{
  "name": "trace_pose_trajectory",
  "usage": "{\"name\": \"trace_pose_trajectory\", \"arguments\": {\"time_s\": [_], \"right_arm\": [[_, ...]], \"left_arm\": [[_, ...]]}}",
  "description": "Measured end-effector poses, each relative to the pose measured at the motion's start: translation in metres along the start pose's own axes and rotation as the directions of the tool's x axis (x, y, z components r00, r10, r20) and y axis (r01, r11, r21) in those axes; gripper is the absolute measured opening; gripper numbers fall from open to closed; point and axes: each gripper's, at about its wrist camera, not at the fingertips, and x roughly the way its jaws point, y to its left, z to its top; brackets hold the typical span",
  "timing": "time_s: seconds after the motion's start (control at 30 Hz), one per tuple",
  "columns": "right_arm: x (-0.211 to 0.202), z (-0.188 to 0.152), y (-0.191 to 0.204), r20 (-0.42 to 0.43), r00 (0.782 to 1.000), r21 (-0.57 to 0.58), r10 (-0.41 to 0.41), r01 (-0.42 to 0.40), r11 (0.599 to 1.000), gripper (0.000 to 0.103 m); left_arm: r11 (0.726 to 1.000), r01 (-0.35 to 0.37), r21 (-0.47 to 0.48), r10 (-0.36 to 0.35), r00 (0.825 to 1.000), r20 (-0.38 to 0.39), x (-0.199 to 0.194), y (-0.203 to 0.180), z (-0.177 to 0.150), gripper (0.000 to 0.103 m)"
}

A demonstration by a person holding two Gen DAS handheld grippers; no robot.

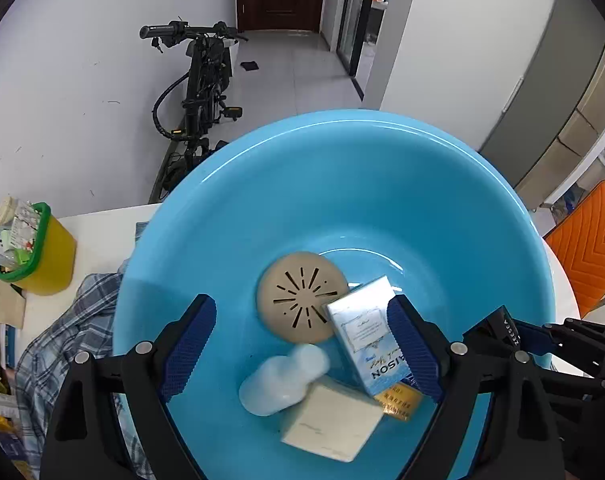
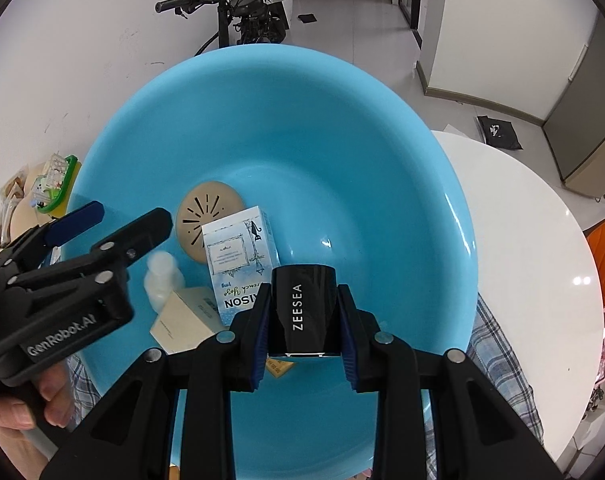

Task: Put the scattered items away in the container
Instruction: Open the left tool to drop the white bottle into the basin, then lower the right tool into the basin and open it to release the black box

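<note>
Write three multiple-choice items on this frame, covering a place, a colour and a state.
1. Where does the tan slotted disc lie?
A. in the basin
B. on the checked cloth
C. in the yellow bin

2. What colour is the basin?
A. orange
B. light blue
C. green

3. What is the state of the right tool?
A. open and empty
B. shut on the black ZEESEA container
C. shut on the white bottle

Key: 1 A, it rests on the basin floor beside the MAISON box. 2 B, both views show blue walls. 3 B, both pads press its sides.

In the basin [image 1: 342, 168] — disc [image 1: 298, 300] behind bottle [image 1: 282, 380], carton [image 1: 366, 336] right.
</note>
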Motion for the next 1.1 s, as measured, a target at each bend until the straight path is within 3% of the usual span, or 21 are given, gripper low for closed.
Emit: {"name": "trace_pose_trajectory", "arguments": {"time_s": [0.4,0.53,0.63,0.87,1.1], "right_arm": [[0.016,-0.002,0.012,-0.027,1.000,-0.015,0.009,-0.009,1.000,0.029],[0.018,0.002,0.018,-0.025,0.999,-0.012,0.022,-0.022,1.000,0.029],[0.021,0.003,0.027,-0.027,0.999,-0.025,0.023,-0.024,0.999,0.029],[0.027,0.001,0.040,-0.037,0.999,-0.059,-0.026,0.023,0.998,0.029],[0.022,-0.002,0.034,-0.030,0.992,-0.082,-0.124,0.121,0.989,0.029]], "left_arm": [[1.000,-0.007,-0.002,0.007,1.000,0.028,-0.008,0.019,0.005,0.089],[0.998,-0.057,0.015,0.055,0.996,0.074,-0.015,0.032,0.004,0.089],[1.000,-0.024,-0.006,0.025,0.996,0.086,-0.023,0.041,0.005,0.089],[0.998,-0.029,-0.047,0.033,0.996,0.079,-0.026,0.059,0.003,0.089],[0.996,-0.009,-0.084,0.014,0.998,0.058,-0.017,0.067,-0.003,0.089]]}}
